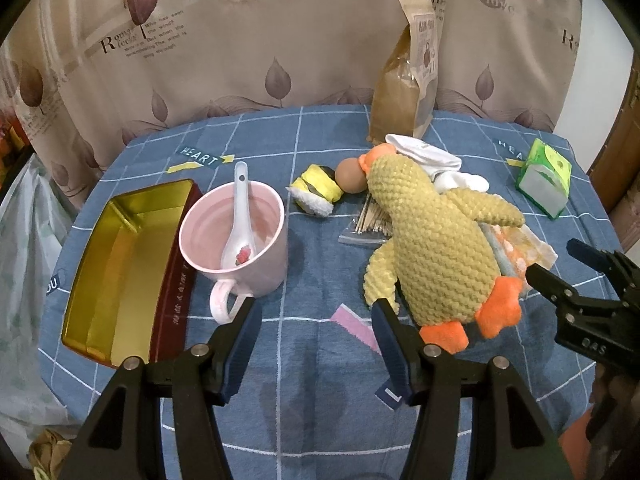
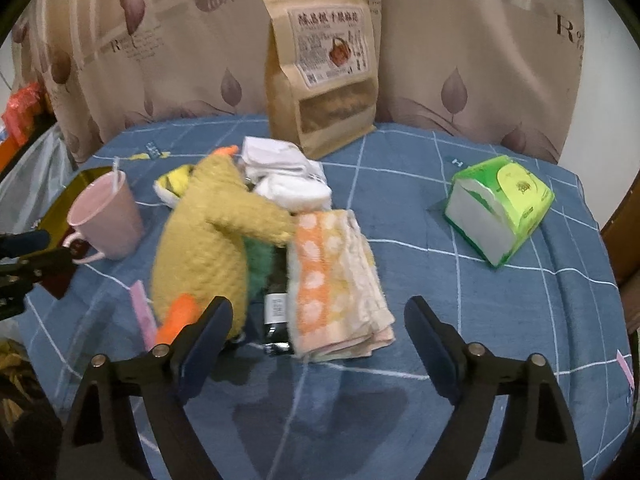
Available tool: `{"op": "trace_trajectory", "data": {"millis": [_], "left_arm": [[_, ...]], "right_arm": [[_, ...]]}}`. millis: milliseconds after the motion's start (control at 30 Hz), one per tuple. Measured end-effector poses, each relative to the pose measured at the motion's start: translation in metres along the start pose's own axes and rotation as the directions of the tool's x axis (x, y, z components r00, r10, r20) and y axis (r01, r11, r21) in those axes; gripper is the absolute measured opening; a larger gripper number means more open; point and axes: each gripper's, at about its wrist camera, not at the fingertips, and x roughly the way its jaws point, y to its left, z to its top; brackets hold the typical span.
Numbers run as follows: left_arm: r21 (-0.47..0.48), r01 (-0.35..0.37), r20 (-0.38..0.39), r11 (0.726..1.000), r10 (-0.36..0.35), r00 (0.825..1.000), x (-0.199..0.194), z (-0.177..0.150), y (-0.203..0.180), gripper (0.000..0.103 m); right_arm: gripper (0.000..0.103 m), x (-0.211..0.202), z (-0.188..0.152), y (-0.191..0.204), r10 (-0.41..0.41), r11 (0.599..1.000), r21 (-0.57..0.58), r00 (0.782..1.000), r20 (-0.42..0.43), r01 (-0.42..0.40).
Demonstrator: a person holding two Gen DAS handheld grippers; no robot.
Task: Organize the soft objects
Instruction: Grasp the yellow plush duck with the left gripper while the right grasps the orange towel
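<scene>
A yellow plush duck (image 1: pixel 432 236) with orange feet lies on the blue checked tablecloth, also seen in the right wrist view (image 2: pixel 208 236). A folded orange-and-yellow towel (image 2: pixel 336 280) lies beside it, with white socks (image 2: pixel 288 176) behind. A small yellow striped plush (image 1: pixel 316 192) lies near the duck's head. My left gripper (image 1: pixel 316 308) is open, just in front of the duck's wing. My right gripper (image 2: pixel 318 316) is open, its jaws wide before the towel's near end; it also shows in the left wrist view (image 1: pixel 560 264).
An open gold-lined tin (image 1: pixel 120 264) sits at the left, next to a pink mug (image 1: pixel 236 236) with a white spoon. A brown snack bag (image 2: pixel 324 72) stands at the back, a green tissue pack (image 2: pixel 500 208) at the right. An egg (image 1: pixel 350 176) and toothpicks (image 1: pixel 368 220) lie by the duck.
</scene>
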Motion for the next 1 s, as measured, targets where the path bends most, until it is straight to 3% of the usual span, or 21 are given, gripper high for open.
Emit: {"op": "trace_trajectory", "data": {"millis": [333,567,800,1000], "left_arm": [[0.0,0.014,-0.03,1.0,-0.014,0.999,0.015,0.009,-0.006,0.059],[0.004,0.022,-0.047,1.0,-0.022,0.999,0.024,0.016,-0.014,0.059],[0.02,0.08,-0.058,0.997,-0.079,0.995,0.031,0.025,-0.035,0.059],[0.017,0.145,-0.064,0.989,-0.144,0.988,0.038,0.035,-0.052,0.059]], "right_arm": [[0.081,0.045,0.011,-0.01,-0.01,0.999,-0.032,0.999,-0.048,0.008],[0.069,0.071,0.014,-0.014,0.009,0.999,-0.039,0.997,-0.079,-0.012],[0.043,0.08,0.01,-0.018,0.073,0.997,-0.03,0.995,-0.064,-0.075],[0.036,0.073,0.004,-0.027,0.065,0.997,-0.029,0.997,-0.031,-0.066]]}}
